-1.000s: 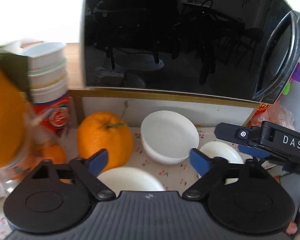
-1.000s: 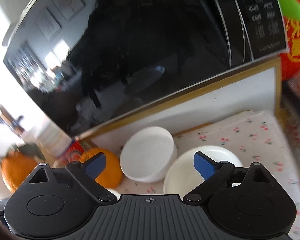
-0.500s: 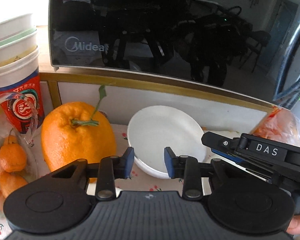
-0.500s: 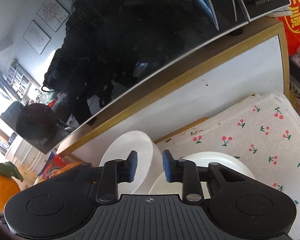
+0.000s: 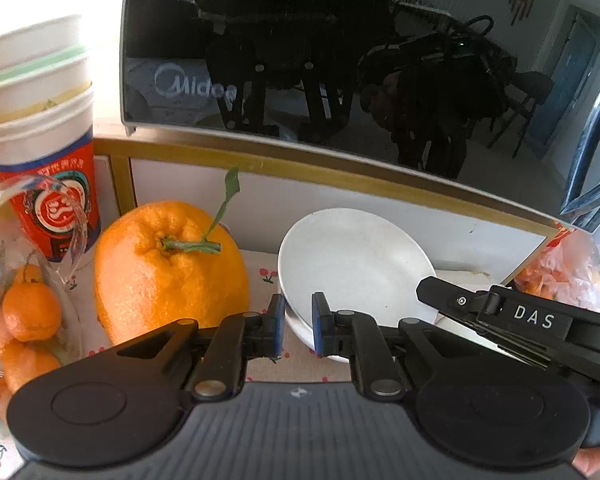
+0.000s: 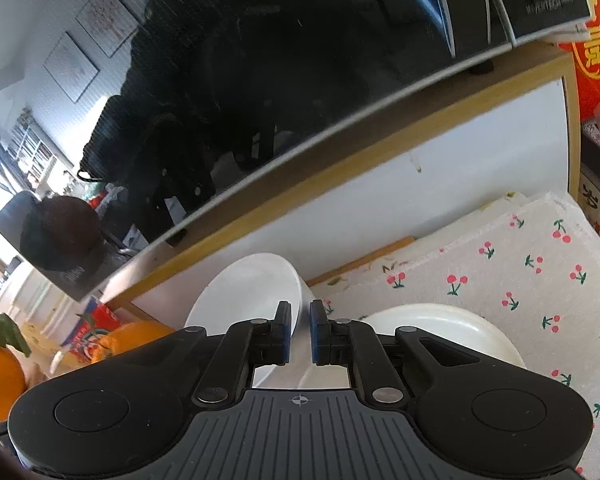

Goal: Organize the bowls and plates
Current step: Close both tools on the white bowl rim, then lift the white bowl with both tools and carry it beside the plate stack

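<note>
Gleaming "Midea" lettering is showing on the black glass microwave door [image 5: 300, 60], and "DAS" on the right claw [image 6: 299, 334]. The left claw [image 5: 298, 326] is clamping the near rim of the tilted white ceramic bowl [image 5: 356, 264]. The right claw is pinching together; the shallow white plate's [image 6: 440, 328] rim is hidden beneath.

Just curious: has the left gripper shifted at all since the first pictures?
Yes. The left gripper has come down and nearer the white bowl, which now looks bigger below the microwave; its jaws have closed on the bowl's rim.
</note>
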A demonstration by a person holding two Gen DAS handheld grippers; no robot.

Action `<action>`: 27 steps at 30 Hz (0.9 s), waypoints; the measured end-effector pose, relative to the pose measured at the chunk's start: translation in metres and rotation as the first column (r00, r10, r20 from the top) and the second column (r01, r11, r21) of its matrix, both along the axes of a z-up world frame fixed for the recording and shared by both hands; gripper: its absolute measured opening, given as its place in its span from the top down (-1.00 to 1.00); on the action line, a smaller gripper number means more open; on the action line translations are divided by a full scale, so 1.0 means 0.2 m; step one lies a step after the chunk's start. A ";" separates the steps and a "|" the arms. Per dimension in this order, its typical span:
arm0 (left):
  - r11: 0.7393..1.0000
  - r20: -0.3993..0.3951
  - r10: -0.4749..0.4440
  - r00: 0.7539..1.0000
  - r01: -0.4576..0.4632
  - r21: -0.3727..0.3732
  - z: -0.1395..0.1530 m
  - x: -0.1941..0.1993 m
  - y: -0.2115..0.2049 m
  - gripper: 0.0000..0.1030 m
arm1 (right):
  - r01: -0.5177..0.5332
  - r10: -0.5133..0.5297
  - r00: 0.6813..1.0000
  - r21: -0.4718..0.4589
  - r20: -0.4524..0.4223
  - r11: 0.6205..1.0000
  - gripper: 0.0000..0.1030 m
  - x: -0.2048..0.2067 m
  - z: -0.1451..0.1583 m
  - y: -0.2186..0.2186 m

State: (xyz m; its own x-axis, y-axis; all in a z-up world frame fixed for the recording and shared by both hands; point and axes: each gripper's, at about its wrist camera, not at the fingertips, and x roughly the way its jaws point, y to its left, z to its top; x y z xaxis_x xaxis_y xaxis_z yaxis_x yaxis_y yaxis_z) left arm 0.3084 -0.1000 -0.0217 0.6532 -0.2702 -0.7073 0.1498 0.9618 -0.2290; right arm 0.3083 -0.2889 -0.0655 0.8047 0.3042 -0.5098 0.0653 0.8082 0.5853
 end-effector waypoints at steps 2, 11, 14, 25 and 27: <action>1.000 0.007 0.000 1.000 0.000 0.000 0.03 -0.01 0.01 0.76 | 0.004 -0.004 1.000 0.001 0.015 1.000 0.82 -0.02 0.03 0.00; 1.000 0.033 0.010 0.999 -0.009 -0.015 0.21 -0.18 0.09 0.77 | 0.000 0.001 1.000 -0.022 0.023 1.000 0.80 -0.16 0.17 0.07; 1.000 0.052 -0.002 0.999 0.002 -0.011 0.27 -0.26 0.11 0.77 | 0.003 -0.003 1.000 0.002 0.031 1.000 0.80 -0.23 0.22 0.08; 0.998 0.052 -0.003 0.999 0.007 -0.070 0.36 -0.48 0.25 0.77 | -0.019 0.022 0.999 -0.069 0.042 0.997 0.79 -0.51 0.41 0.19; 0.997 0.048 -0.005 0.999 0.009 -0.079 0.36 -0.51 0.27 0.77 | -0.023 0.026 0.999 -0.077 0.038 0.997 0.78 -0.55 0.43 0.22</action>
State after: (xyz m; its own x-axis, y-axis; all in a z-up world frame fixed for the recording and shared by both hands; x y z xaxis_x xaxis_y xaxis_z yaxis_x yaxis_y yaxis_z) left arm 0.2059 -0.0467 0.0508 0.6838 -0.3287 -0.6515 0.1693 0.9399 -0.2965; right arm 0.1978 -0.2447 0.0201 0.8172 0.2854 -0.5007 0.0234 0.8516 0.5236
